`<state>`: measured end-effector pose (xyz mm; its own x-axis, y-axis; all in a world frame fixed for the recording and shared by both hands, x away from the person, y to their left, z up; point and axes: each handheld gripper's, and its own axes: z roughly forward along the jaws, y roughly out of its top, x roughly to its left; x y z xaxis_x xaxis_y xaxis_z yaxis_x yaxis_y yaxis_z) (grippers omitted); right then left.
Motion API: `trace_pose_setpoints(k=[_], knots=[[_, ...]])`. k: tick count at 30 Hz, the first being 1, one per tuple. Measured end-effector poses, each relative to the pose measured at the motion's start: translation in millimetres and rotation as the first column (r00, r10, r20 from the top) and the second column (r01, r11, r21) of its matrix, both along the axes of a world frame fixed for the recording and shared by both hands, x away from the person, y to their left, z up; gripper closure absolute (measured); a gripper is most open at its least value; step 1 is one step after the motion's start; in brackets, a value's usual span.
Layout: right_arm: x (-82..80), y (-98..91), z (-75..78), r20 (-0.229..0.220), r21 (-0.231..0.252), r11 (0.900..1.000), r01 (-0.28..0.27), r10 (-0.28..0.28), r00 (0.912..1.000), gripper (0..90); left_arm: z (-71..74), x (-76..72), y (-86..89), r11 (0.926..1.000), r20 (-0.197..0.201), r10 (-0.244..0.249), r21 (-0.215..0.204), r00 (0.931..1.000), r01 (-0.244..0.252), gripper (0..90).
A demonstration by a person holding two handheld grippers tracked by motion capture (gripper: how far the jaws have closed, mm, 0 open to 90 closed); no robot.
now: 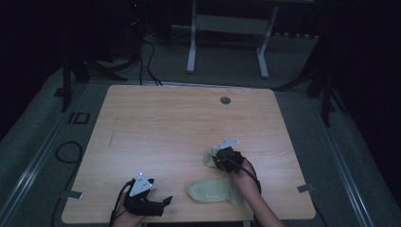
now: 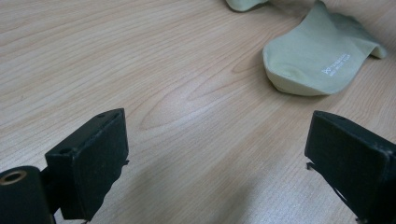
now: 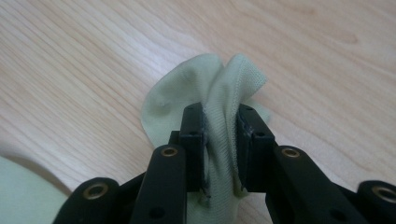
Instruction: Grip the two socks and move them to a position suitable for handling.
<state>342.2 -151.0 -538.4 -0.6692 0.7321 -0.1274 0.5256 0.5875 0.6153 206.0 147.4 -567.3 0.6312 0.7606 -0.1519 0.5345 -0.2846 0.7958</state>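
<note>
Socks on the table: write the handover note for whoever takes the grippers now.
Right gripper: shut on the bunched sock, right of the table's middle.
Left gripper: open, holding nothing, low over bare wood near the front edge.
Flat sock: lying loose by the front edge, between the two grippers.
Done: one sock gripped.
Left: the flat sock is untouched; the two are not yet brought together.

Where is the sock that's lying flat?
In the high view the flat sock lies near the table's front edge, right of the left gripper and beside the right forearm.

Sock partly hidden (right forearm covers end).
</note>
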Motion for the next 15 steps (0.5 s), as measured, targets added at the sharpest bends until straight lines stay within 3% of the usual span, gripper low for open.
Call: trace_pose_setpoints(k=[5, 11, 13, 15], knots=[[2.1, -1.5, -11.0, -0.023, -0.017, 0.9999, 0.002, -0.003, 0.9997, 72.3, 0.4, 2.6, -4.4, 0.9999, -0.006, -0.012, 0.002, 0.9999, 0.012, 6.3], [3.9, -3.7, -10.6, -0.028, -0.018, 0.9998, 0.007, -0.008, 0.9996, 66.7, 3.3, 7.9, -12.0, 0.999, -0.011, -0.042, 0.014, 0.9991, 0.042, 6.3], [4.2, -4.7, -10.3, -0.051, -0.003, 1.0, 0.007, -0.007, 0.9987, 54.8, 7.2, 12.7, -16.4, 0.9983, -0.004, -0.053, 0.023, 0.9986, 0.053, 6.3], [3.8, -4.8, -8.0, -0.064, -0.007, 0.9999, -0.01, 0.009, 0.9979, 50.2, 12.4, 19.7, -22.0, 0.9974, -0.002, -0.067, 0.027, 0.9977, 0.067, 6.3]])
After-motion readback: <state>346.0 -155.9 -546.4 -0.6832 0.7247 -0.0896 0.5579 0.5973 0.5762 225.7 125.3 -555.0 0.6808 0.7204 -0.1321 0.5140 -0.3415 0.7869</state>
